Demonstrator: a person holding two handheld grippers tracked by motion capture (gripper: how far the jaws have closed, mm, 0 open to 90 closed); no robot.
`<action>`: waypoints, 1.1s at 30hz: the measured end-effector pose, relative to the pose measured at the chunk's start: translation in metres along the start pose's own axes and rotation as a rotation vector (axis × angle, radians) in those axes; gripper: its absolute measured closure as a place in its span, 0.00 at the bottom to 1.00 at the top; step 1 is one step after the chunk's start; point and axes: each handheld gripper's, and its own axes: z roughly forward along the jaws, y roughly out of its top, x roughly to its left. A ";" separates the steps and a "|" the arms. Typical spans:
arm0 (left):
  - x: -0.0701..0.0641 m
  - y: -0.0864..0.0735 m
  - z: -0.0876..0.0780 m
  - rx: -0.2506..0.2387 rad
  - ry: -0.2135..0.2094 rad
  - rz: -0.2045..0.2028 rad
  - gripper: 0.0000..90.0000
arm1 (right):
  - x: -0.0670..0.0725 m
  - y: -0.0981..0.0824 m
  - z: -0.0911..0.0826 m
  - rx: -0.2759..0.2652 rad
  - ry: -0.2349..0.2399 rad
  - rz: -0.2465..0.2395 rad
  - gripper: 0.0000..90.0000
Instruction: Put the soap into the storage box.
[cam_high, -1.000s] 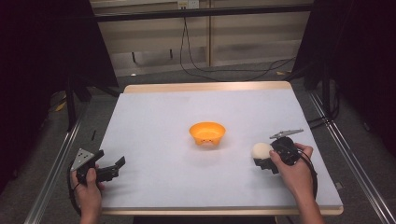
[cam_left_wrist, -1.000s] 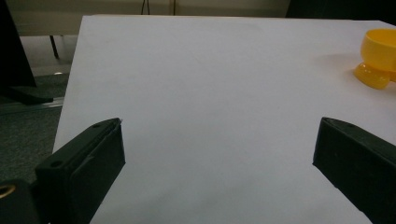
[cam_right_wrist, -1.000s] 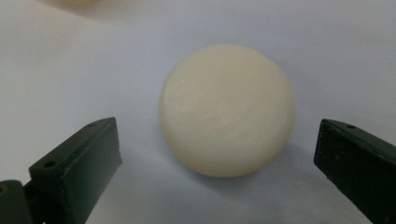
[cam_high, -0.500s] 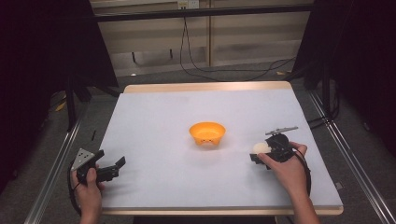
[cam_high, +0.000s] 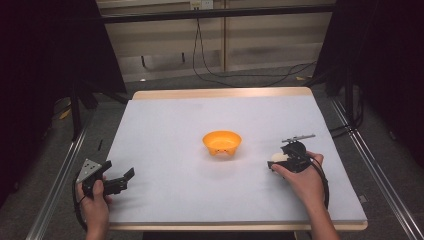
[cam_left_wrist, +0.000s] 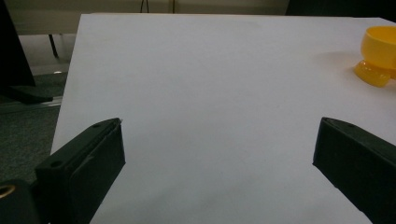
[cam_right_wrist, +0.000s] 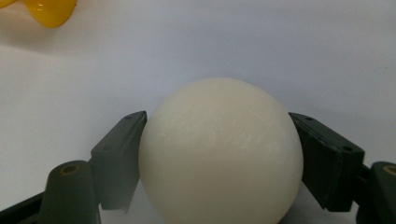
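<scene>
A cream-white ball (cam_right_wrist: 219, 149) sits between the two black jaws of my right gripper (cam_right_wrist: 218, 163), whose pads press on both of its sides; the jaws have just been closing onto it. From above, the ball (cam_high: 278, 157) and right gripper (cam_high: 276, 162) are at the right of the white table sheet (cam_high: 200, 115), right of an orange bowl (cam_high: 221, 142). The bowl (cam_right_wrist: 46, 11) stands upright and apart from the ball. My left gripper (cam_high: 126, 179) rests open at the sheet's near left, its jaws (cam_left_wrist: 219, 154) wide with nothing between them.
The orange bowl (cam_left_wrist: 380, 51) shows at the far right of the left gripper view. Metal rails (cam_high: 57, 180) run along both sides of the table. Cables (cam_high: 210, 70) lie on the floor beyond the far edge.
The right gripper has shifted slightly left and up the table and its jaws have come together on the white ball. The left gripper has stayed where it was.
</scene>
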 end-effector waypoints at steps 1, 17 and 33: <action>0.000 0.000 0.000 0.000 0.000 0.000 0.02 | 0.000 0.000 0.000 0.000 0.000 0.000 0.25; 0.000 0.000 0.000 0.001 -0.003 0.002 0.02 | 0.001 0.000 0.000 -0.013 -0.017 0.007 0.26; 0.000 0.000 0.000 0.000 -0.005 0.002 0.02 | 0.005 0.015 -0.010 -0.036 0.037 -0.011 0.26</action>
